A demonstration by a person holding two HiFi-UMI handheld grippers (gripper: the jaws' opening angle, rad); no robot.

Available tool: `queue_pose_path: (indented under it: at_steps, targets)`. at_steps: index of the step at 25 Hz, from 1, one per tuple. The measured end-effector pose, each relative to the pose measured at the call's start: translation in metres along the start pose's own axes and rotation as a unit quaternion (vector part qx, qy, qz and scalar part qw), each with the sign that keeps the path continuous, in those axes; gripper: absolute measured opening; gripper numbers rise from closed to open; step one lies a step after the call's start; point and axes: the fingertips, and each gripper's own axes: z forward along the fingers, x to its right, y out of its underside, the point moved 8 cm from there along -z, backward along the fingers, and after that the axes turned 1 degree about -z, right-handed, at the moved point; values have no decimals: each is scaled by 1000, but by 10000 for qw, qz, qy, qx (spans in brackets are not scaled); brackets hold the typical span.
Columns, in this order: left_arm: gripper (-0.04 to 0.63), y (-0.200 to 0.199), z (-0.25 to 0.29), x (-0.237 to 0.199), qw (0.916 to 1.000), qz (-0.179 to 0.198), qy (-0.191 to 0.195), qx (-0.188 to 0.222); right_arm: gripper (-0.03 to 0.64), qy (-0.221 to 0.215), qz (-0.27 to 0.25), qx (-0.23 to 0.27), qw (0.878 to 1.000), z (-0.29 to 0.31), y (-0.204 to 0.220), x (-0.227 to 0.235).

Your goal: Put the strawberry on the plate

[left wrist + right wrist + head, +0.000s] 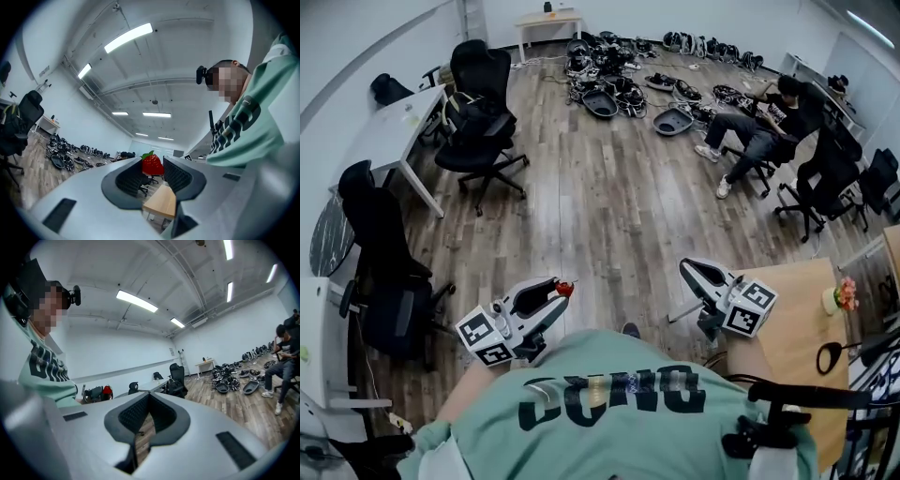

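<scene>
Red strawberry [565, 288] sits pinched in our left gripper [557, 294], well left of the wooden table [797, 319], our empty closed right gripper [685, 266] hangs just beside it, and we see no plate anywhere.

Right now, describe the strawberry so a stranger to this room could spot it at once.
Find the person in the pale green shirt at the bottom of the head view and follow the left gripper out over the wood floor. Pinched at its jaw tips is the strawberry: small, bright red, green leafy cap; the right gripper is shut on nothing.
</scene>
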Motion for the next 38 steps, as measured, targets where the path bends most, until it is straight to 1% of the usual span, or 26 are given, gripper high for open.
queue_pose_path:
  at_steps: [2, 5, 8, 11, 14, 16, 19, 22, 25, 28, 30, 32, 34, 36, 38]
  targets:
    - [143, -3, 34, -23, 9998, 116, -114, -77, 6, -120, -10, 103, 9999, 11, -12, 45]
    - [143, -2, 91, -46, 9993, 43, -325, -158, 6, -228, 94, 119, 9996, 15, -35, 111]
    - [143, -4, 154, -66, 9991, 150, -296, -279, 6, -385, -37, 155, 9991, 11, -60, 172]
    - [143, -5, 215, -88, 9994, 104, -138, -314, 6, -327, 14, 279, 9991, 1, -74, 224]
    - [143, -2, 265, -107, 9980, 89, 217, -581, 6, -80, 186, 407, 9990, -15, -74, 262]
    - [143, 1, 291, -129, 9966, -28, 390, -722, 6, 193, 327, 447, 9983, -26, -68, 286]
    - [143, 8, 332, -166, 9942, -224, 666, -819, 6, 697, 593, 538, 9943, -41, -64, 324]
    - [143, 14, 367, -209, 9900, -378, 1046, -868, 6, 1071, 541, 591, 9910, -37, -68, 353]
    - [143, 9, 398, -268, 9837, -471, 1485, -895, 6, 1461, 333, 618, 9868, -14, -80, 376]
    - [143, -11, 434, -339, 9770, -518, 1875, -878, 6, 1960, 264, 698, 9778, 20, -99, 407]
    - [143, -27, 455, -384, 9706, -553, 2134, -962, 6, 2228, 317, 808, 9710, 42, -110, 422]
    - [143, -38, 475, -421, 9616, -479, 2466, -1101, 6, 2555, 349, 924, 9618, 57, -117, 434]
    - [143, -40, 500, -451, 9517, -445, 2783, -1216, 6, 2870, 364, 1030, 9517, 65, -120, 445]
    - [143, -35, 531, -470, 9416, -507, 3069, -1293, 6, 3082, 358, 973, 9456, 71, -119, 453]
    - [143, -28, 560, -474, 9291, -591, 3400, -1326, 6, 3363, 417, 881, 9367, 67, -113, 457]
